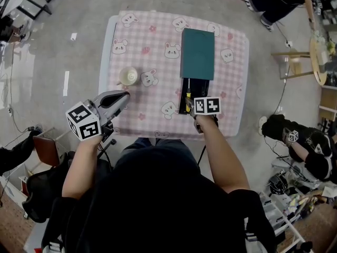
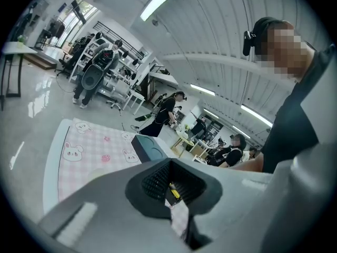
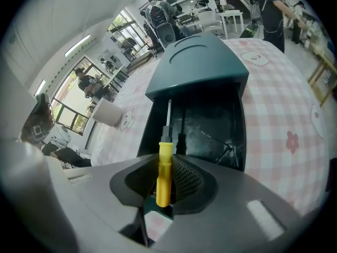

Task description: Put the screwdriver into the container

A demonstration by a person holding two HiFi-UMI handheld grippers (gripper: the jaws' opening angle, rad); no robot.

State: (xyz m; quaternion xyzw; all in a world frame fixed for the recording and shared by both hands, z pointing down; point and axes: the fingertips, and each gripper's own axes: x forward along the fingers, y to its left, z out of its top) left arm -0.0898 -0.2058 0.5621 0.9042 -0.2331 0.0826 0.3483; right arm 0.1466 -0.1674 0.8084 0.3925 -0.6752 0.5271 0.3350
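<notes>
The right gripper [image 3: 164, 179] has its jaws shut tight on the yellow handle of the screwdriver [image 3: 164, 165]. The screwdriver is over the open black end of the container [image 3: 199, 62], close to the left wall. Its thin metal tip points away from the person, toward the green lid. It lies the same way as the container's long side. The left gripper [image 2: 172, 187] is to the left of the container, off the table's [image 1: 152, 46] near edge. Its jaws are closed and hold nothing.
</notes>
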